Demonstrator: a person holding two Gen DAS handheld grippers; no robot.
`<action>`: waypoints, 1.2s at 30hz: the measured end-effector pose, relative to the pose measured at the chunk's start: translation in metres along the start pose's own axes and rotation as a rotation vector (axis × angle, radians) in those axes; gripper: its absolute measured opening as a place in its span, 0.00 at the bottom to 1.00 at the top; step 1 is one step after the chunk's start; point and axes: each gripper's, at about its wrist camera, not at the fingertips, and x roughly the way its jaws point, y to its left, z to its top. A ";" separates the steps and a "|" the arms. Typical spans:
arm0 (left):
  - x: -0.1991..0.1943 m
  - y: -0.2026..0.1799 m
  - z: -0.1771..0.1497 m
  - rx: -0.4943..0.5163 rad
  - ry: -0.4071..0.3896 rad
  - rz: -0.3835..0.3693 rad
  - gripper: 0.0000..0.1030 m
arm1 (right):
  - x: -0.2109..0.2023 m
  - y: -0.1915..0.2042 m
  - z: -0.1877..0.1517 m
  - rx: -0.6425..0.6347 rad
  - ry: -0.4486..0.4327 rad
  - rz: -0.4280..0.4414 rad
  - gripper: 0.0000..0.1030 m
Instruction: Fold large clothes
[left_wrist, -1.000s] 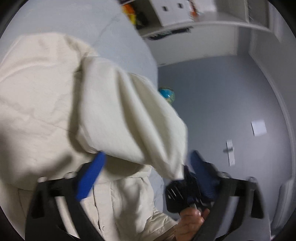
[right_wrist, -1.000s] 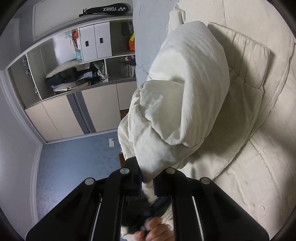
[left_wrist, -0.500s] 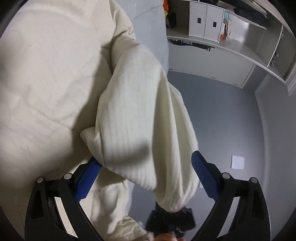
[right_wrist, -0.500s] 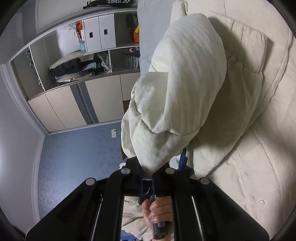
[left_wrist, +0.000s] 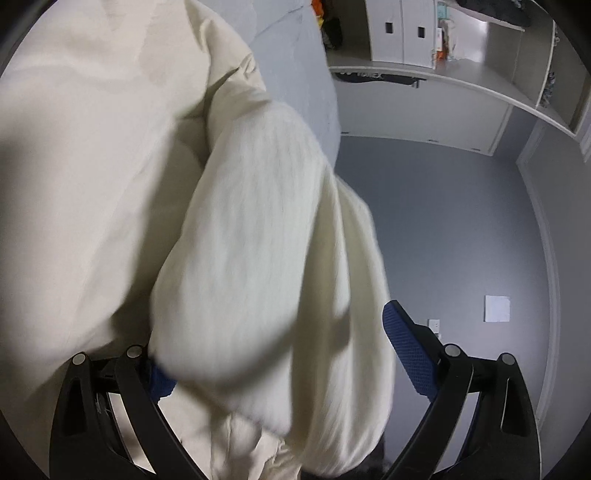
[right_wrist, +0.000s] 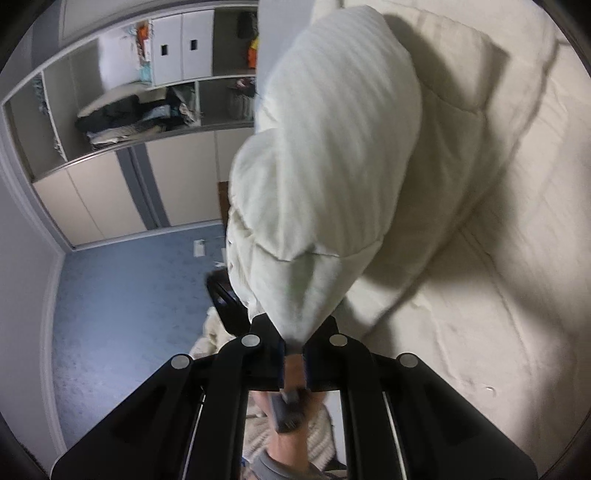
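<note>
A large cream garment (right_wrist: 332, 155) with a fine ribbed weave hangs bunched above the bed. My right gripper (right_wrist: 293, 349) is shut on its lower corner and holds it up. In the left wrist view the same garment (left_wrist: 266, 251) drapes between the wide-open jaws of my left gripper (left_wrist: 280, 354). One blue pad (left_wrist: 410, 354) shows at the right. The left pad (left_wrist: 160, 380) is mostly hidden by cloth. The cloth lies loose between them, not pinched.
A cream quilted bed cover (right_wrist: 517, 258) lies under the garment. A blue-grey floor (left_wrist: 461, 229) with bits of paper (left_wrist: 496, 308) is beside the bed. A white wardrobe with open shelves (right_wrist: 129, 110) stands along the far wall.
The right gripper has kept its hold and lifted the garment a little. The left gripper, open throughout, has moved in under the hanging cloth, which now fills more of its view.
</note>
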 end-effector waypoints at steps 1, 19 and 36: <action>0.002 0.001 0.003 0.000 -0.008 -0.023 0.86 | 0.002 -0.004 -0.002 -0.002 0.005 -0.017 0.04; -0.004 -0.010 0.023 0.110 0.031 0.114 0.41 | 0.027 -0.070 0.001 0.008 0.038 -0.187 0.04; -0.007 -0.125 -0.090 0.589 -0.072 0.499 0.63 | -0.041 0.065 0.017 -0.482 -0.072 -0.413 0.50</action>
